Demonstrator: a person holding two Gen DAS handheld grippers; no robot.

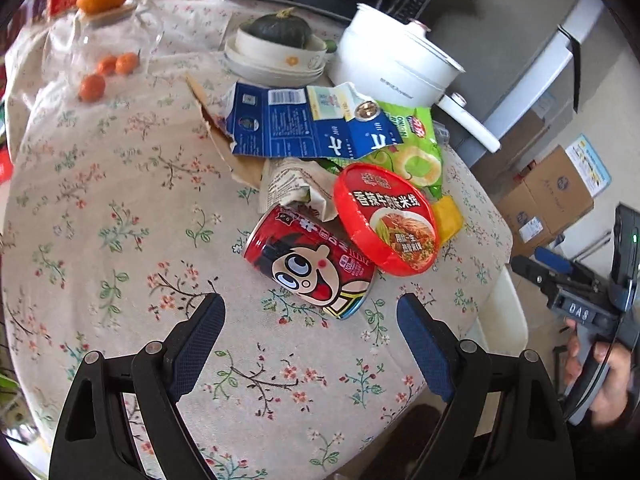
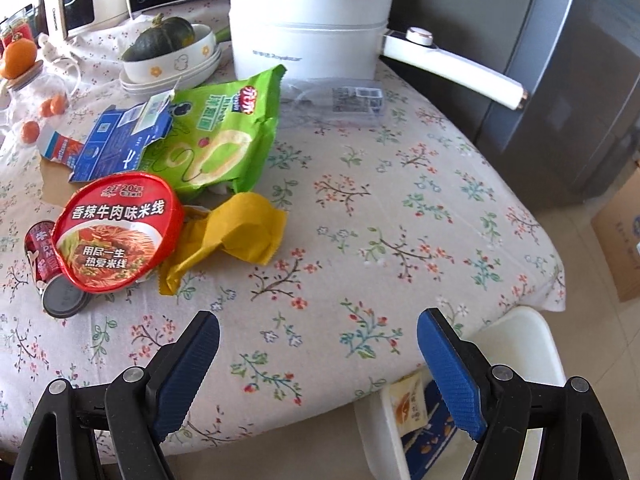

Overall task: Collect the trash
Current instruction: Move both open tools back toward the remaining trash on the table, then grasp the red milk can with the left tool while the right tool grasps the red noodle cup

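Note:
Trash lies in a heap on the floral tablecloth (image 1: 120, 220). A red cartoon can (image 1: 310, 266) lies on its side, just beyond my open, empty left gripper (image 1: 310, 308). A red noodle-bowl lid (image 1: 386, 218) leans against the can; it also shows in the right wrist view (image 2: 116, 236). Behind are a torn blue carton (image 1: 304, 122), a green snack bag (image 2: 224, 136), a yellow wrapper (image 2: 236, 236) and a clear plastic tray (image 2: 340, 100). My right gripper (image 2: 318, 326) is open and empty over bare cloth near the table's front edge.
A white electric pot (image 2: 312, 28) with a long handle stands at the back. Beside it are stacked bowls (image 2: 172, 68) holding a green squash, and a glass jar (image 1: 100, 48) with oranges. A white bin (image 2: 516, 348) with trash stands below the table edge. Cardboard boxes (image 1: 548, 196) sit on the floor.

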